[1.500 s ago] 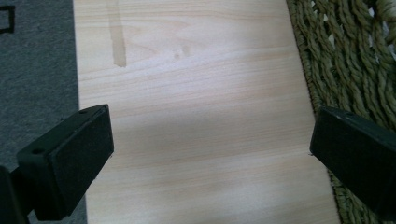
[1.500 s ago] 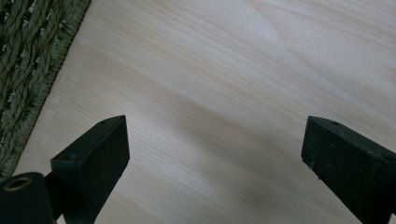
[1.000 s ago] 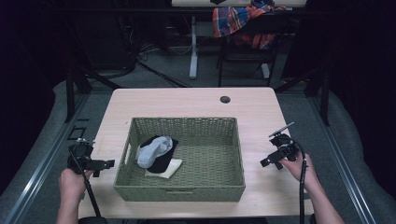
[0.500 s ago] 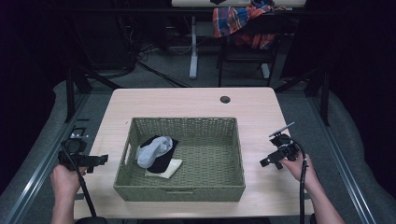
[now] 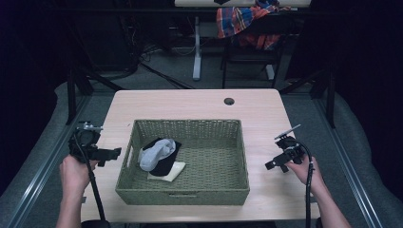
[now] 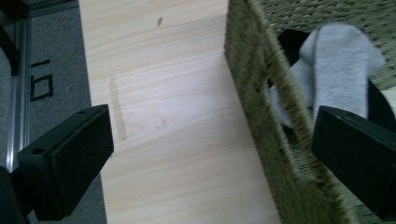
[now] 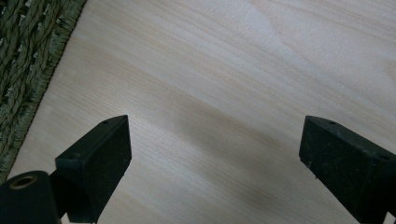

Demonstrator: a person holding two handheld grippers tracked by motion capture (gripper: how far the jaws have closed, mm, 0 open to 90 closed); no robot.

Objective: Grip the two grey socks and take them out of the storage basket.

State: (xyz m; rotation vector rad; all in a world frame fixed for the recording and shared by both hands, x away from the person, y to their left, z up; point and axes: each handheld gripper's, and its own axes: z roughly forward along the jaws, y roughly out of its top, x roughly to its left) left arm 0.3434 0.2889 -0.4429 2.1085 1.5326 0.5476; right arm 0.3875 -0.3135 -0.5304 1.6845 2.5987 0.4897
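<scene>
Currently: grey sock (image 5: 156, 154) in basket (image 5: 190, 194), left side. Left hand-held gripper (image 5: 115, 153) wide, outside left wall; right hand-held gripper (image 5: 271, 165) wide over tabletop (image 5: 190, 102). Risk: jaw snagging wicker wall.

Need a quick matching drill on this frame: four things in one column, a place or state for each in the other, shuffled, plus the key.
Things:
1. grey sock
2. left gripper
3. right gripper
4. small dark hole

Places or states:
A. in the tabletop, beyond the basket's far wall
B. open, over bare table on the basket's right
C. inside the basket, lying on a black item
D. open, at the basket's left wall

Pairs: 1-C, 2-D, 3-B, 4-A
</scene>
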